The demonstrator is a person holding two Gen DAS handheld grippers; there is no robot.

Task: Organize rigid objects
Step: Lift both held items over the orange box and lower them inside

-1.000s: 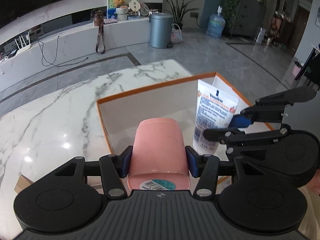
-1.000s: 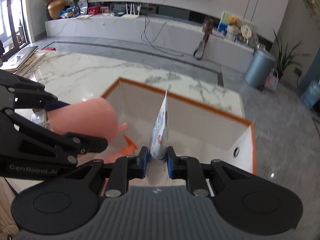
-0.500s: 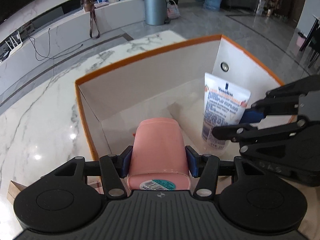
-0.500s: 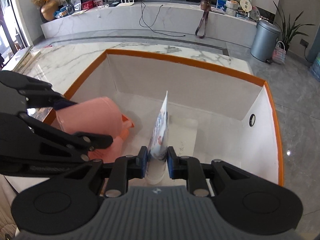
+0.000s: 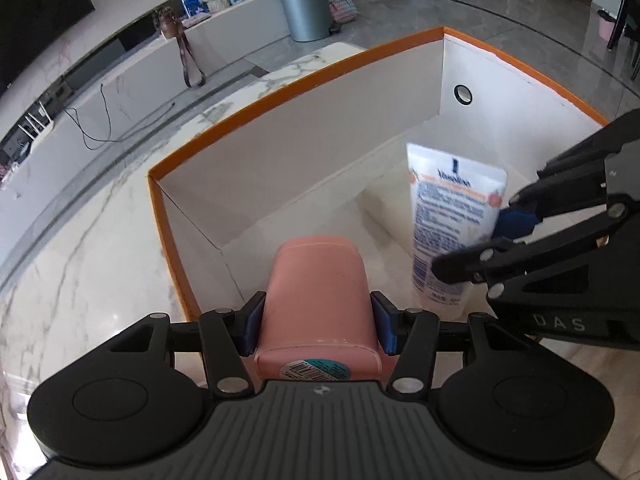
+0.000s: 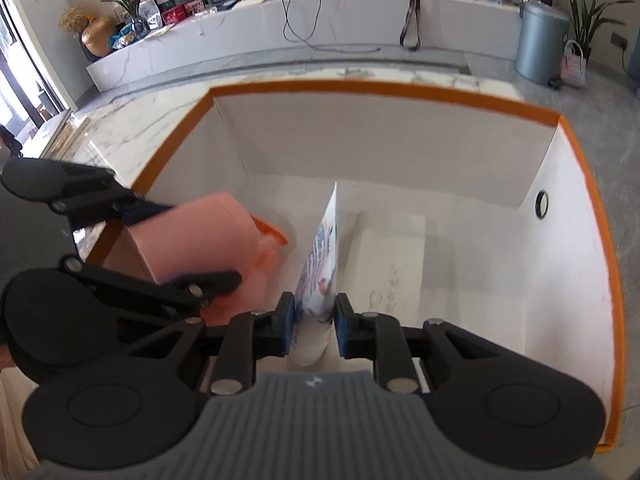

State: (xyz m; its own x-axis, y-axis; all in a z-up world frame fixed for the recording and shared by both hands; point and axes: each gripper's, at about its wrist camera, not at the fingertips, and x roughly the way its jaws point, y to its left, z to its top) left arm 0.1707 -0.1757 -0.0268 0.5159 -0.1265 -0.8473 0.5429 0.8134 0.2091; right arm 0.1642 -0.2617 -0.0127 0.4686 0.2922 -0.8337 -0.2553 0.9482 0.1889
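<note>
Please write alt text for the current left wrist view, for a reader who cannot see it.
The left gripper clamps a pink cup over a white box with an orange rim. At right, the right gripper holds a white Vaseline tube inside the box, which stands on a marble table.

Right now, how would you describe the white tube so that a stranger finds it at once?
Look into the open white box with the orange rim on the marble table. Inside it, the right gripper holds the white tube. Unlike the pink cup beside it, it is flat, with blue print.
</note>
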